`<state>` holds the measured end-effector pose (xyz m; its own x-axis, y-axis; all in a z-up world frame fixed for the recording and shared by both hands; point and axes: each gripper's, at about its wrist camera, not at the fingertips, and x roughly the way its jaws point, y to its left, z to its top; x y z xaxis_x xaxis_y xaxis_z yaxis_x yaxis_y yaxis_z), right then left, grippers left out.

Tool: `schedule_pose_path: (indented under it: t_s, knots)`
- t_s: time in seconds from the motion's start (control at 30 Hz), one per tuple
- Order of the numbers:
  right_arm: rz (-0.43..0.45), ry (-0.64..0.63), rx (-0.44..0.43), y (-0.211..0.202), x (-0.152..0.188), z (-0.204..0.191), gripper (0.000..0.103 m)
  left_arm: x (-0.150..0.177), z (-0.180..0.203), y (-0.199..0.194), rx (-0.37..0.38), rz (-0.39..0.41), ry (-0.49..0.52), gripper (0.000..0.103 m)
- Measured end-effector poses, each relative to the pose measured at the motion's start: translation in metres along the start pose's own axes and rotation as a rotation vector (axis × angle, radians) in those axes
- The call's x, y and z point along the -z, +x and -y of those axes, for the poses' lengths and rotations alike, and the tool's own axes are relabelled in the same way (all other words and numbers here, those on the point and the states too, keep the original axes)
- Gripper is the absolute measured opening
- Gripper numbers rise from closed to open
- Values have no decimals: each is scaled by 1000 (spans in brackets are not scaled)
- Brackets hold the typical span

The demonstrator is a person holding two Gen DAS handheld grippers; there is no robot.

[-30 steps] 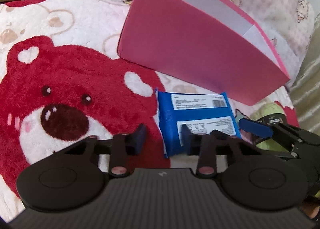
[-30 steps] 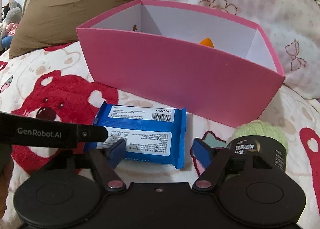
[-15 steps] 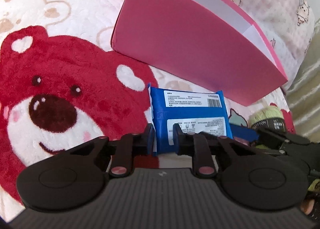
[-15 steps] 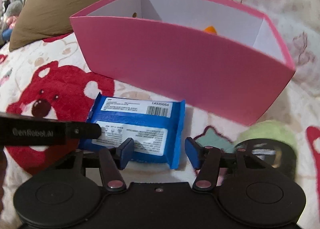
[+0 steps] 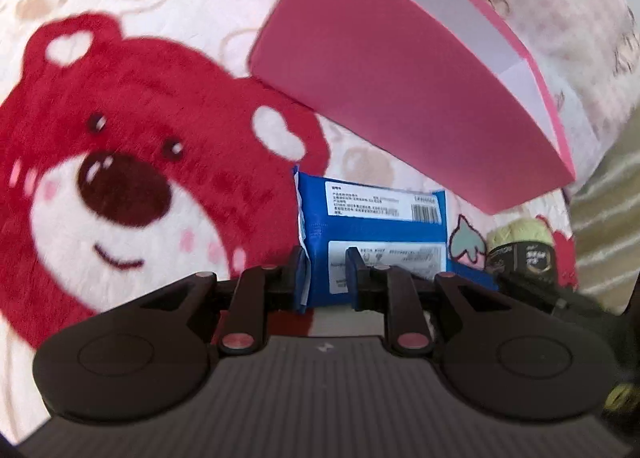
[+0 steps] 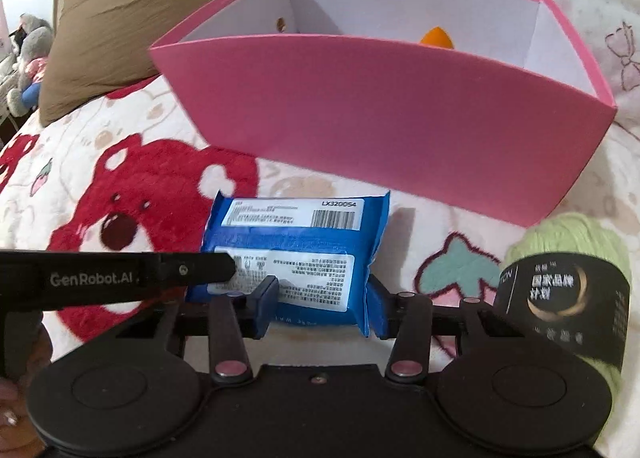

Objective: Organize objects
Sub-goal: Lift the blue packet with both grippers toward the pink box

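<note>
Blue packet (image 6: pixel 298 254) is lying flat on the bear blanket (image 5: pixel 132 105), long axis running 9-to-3 across both wrist views, just short of the pink box (image 6: pixel 384 145) sitting at 12 o'clock.

Left claw (image 5: pixel 323 278) is pinching the packet's 9 o'clock end, jaws narrow, pads pressing the crimped edge. Right claw (image 6: pixel 320 304) is closing on the 3 o'clock end; the packet's corner is sitting between its jaws, can't tell whether both pads are touching yet.

Both claws are working opposite ends of the same axis, so the lift is probably two-handed, then forward over the box's near wall. An orange item (image 6: pixel 437 37) is already sitting inside. The green yarn ball (image 6: pixel 572 278) is waiting at the right claw's 3 o'clock, just beside it.
</note>
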<state>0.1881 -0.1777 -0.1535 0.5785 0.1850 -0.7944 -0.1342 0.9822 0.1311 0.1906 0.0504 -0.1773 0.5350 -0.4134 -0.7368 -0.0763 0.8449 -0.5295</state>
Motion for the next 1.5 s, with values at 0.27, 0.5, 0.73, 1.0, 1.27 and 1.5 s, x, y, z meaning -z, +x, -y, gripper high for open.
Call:
schedule_pose_path:
  t_s: [0.27, 0.5, 0.73, 1.0, 1.27, 1.5]
  knots:
    - [-44, 56, -83, -6, 4, 6, 54, -6, -9, -11, -75, -40, 27, 23]
    - [-56, 203, -149, -2, 2, 15, 73, -6, -19, -15, -78, 36, 71, 19]
    - [-68, 150, -65, 0, 1, 6, 44, -2, -12, -12, 18, 29, 46, 19]
    - [-50, 108, -30, -4, 2, -3, 44, 4, 8, -11, -41, 23, 108, 22]
    - [-43, 66, -31, -21, 2, -14, 49, 0, 18, -22, -41, -6, 113, 22]
    - [-22, 11, -32, -50, -4, -24, 61, -11, 32, -49, 9, -46, 80, 23]
